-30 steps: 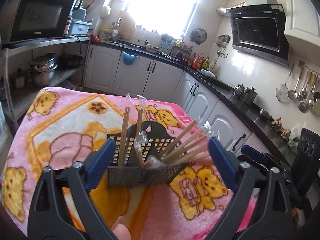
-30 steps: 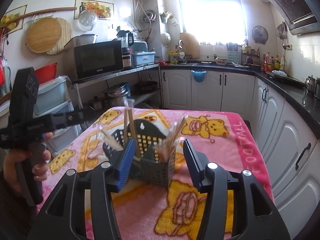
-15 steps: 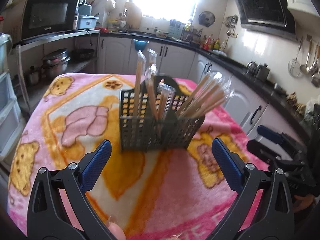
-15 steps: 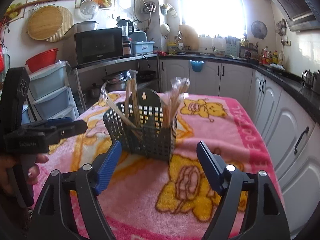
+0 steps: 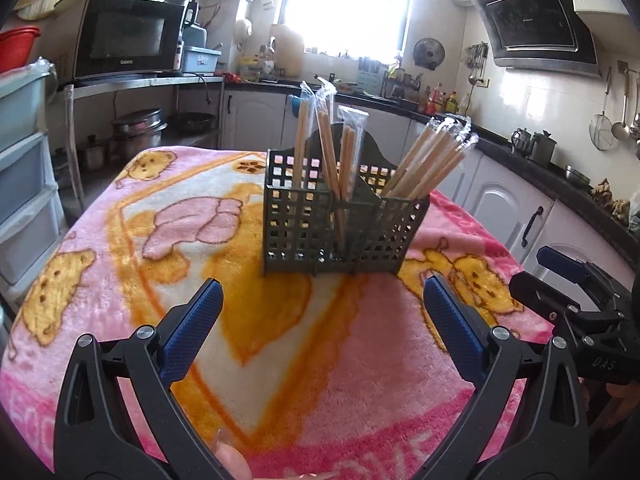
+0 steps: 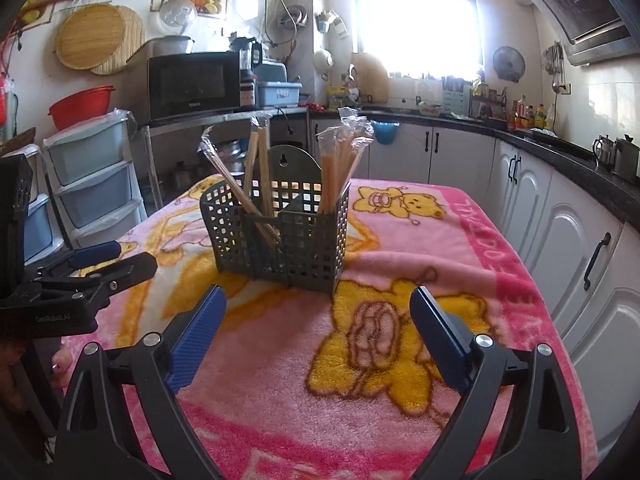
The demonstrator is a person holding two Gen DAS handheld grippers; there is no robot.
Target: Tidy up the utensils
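Chopsticks (image 5: 424, 168) stand wrapped; their lower ends vanish inside the caddy (image 5: 344, 232).

The pink blanket (image 5: 120, 280) hides the table under it. Mesh walls of the caddy (image 5: 340, 228) mask the lower ends of the wrapped chopsticks (image 5: 424, 164). The person's hand (image 6: 60, 360) is cut off at the left edge.
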